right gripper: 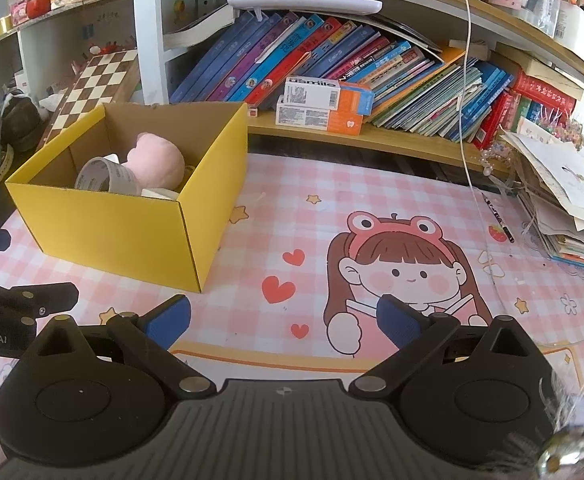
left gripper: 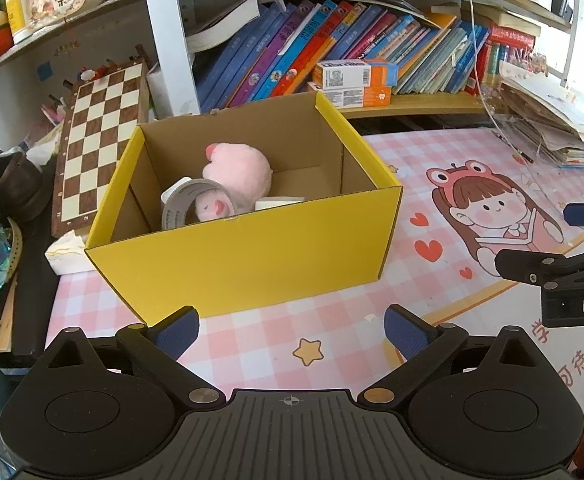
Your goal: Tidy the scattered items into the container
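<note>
box (left gripper: 251, 256): corrugated cardboard, matt yellow outside, raw brown inside. plush toy (left gripper: 239, 168): pink fuzzy cloth. tape roll (left gripper: 183, 204): smooth grey, slightly glossy. desk mat (right gripper: 332, 208): smooth printed plastic, low sheen. left gripper (left gripper: 292, 328) & right gripper (right gripper: 283, 316): matt black plastic, ribbed blue pads, metal pins seen. chessboard (left gripper: 95, 136): polished wood.

Open yellow box (left gripper: 247, 252) — plush (left gripper: 237, 168), tape (left gripper: 187, 200) inside
</note>
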Motion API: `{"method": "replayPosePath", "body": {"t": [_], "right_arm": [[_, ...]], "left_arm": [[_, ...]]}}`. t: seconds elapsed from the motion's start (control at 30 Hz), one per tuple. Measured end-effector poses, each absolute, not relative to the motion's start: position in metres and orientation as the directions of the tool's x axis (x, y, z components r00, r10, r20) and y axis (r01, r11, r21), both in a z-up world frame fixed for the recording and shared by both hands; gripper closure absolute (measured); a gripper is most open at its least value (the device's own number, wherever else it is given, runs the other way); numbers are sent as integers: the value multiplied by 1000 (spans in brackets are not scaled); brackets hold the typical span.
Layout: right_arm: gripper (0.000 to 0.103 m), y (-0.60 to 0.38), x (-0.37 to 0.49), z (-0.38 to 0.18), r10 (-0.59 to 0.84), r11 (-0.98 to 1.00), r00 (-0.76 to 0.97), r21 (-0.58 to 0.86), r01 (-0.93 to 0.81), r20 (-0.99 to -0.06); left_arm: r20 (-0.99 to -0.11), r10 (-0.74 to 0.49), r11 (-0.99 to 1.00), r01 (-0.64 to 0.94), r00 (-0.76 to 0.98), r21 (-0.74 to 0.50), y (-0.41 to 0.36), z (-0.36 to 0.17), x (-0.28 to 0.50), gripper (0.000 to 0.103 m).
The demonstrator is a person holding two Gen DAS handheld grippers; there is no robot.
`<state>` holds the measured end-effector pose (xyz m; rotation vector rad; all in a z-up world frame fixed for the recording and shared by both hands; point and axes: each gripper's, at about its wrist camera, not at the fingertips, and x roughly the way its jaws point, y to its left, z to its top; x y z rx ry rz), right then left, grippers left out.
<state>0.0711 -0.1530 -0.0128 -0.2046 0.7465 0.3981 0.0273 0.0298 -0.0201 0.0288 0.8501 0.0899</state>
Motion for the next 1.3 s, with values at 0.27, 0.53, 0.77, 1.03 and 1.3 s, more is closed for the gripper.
{"method": "replayPosePath", "body": {"t": [0.27,0.53,0.77,1.03,1.3], "right_arm": [[3,-149,70,-14,273,909,667,-42,-415,-693],[3,-149,68,-13,270,911,668,-40,-410,-694],[3,-149,67,-13,270,911,669,-42,-411,-693],[3,-148,67,-13,271,909,666,-43,-415,-695],[3,-148,67,-14,271,908,664,-44,-417,-697]], "left_arm": [[-750,90,996,-69,655,59,29,-20,27,2],[-751,88,996,-69,654,56,29,-20,27,2],[-753,84,996,-72,653,49,31,-20,26,2],[-752,79,997,-67,655,47,30,-20,26,2],[-751,80,997,-67,655,49,31,-21,26,2]]}}
